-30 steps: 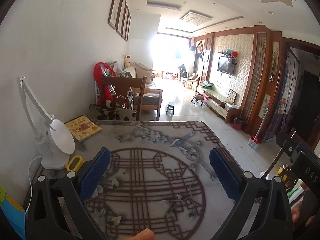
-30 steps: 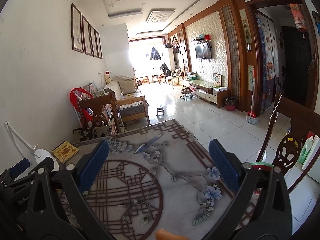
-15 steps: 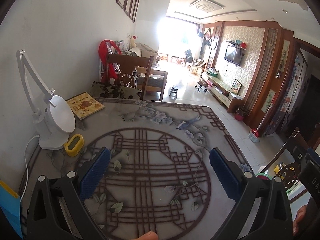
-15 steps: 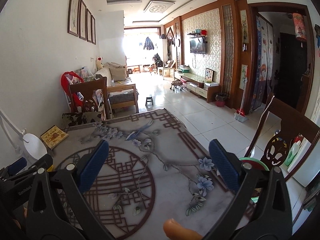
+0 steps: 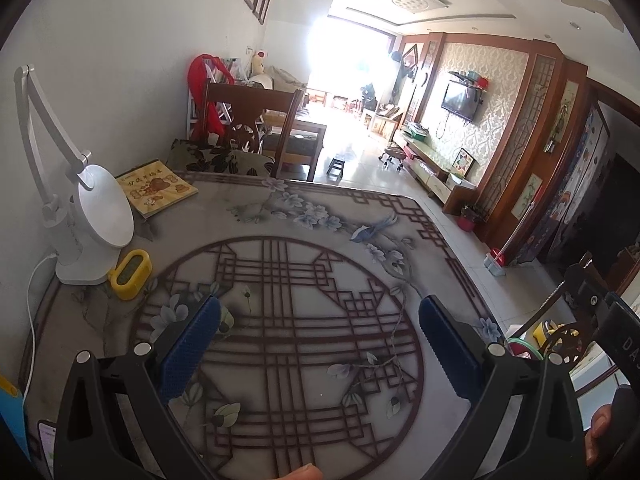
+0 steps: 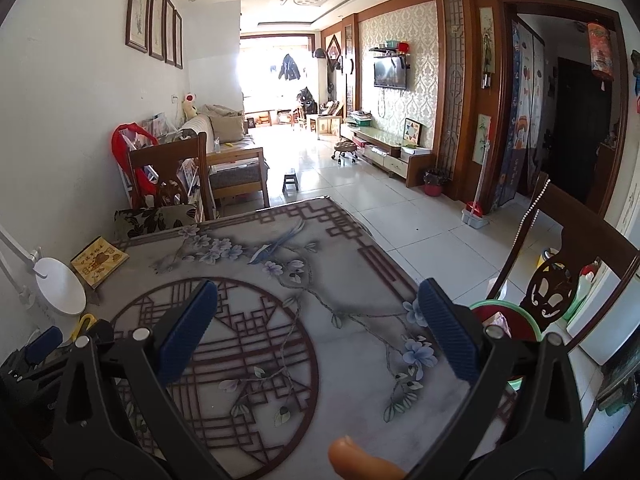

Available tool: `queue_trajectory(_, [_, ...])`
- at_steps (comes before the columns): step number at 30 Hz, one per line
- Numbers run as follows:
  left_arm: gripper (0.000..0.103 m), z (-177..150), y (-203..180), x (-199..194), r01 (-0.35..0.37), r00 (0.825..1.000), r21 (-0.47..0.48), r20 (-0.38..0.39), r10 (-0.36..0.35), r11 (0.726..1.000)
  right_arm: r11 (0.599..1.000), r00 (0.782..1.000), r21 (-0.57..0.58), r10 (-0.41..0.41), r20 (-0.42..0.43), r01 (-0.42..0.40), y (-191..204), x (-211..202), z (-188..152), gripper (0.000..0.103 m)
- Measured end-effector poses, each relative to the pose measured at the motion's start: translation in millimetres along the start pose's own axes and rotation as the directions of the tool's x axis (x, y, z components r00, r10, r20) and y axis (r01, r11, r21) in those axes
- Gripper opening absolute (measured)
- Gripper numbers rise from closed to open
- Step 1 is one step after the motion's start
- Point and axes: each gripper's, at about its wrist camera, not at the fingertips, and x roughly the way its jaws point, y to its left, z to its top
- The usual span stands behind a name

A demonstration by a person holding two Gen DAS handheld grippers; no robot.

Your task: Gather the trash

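Both cameras have tilted down since a second ago, showing more of the patterned surface (image 5: 304, 280). A white desk lamp (image 5: 94, 220), book (image 5: 160, 192) and yellow clock (image 5: 130, 274) line its left edge. The left gripper (image 5: 320, 344) and right gripper (image 6: 318, 328) hover with jaws spread, holding nothing; a green-rimmed bin (image 6: 500, 320) stands off the surface's right edge, beside the right jaws.

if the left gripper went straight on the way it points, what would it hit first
Probably the patterned tabletop itself: the left gripper is open, tilted down at it, with nothing between the fingers. Depth is unclear.

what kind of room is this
Most likely a home's open dining and living room: a patterned dining table up close, a sofa along the wall, and a wall-mounted TV farther back.
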Motion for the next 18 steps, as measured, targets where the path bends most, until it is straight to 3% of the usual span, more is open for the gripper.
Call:
queue_trajectory(8, [0.095, 5.9, -2.6, 5.8, 0.040, 0.999, -0.002, -0.030, -0.040, 0.999, 0.999, 1.000, 0.039, -0.019, 0.018, 0.019, -8.6, -4.9, -1.0, 0.099])
queue_trajectory(18, [0.095, 7.6, -16.1, -5.3, 0.023, 1.000, 0.032, -0.021, -0.022, 0.999, 0.998, 1.000, 0.065, 0.000, 0.023, -0.002, -23.2, -13.2, -7.1, 0.099])
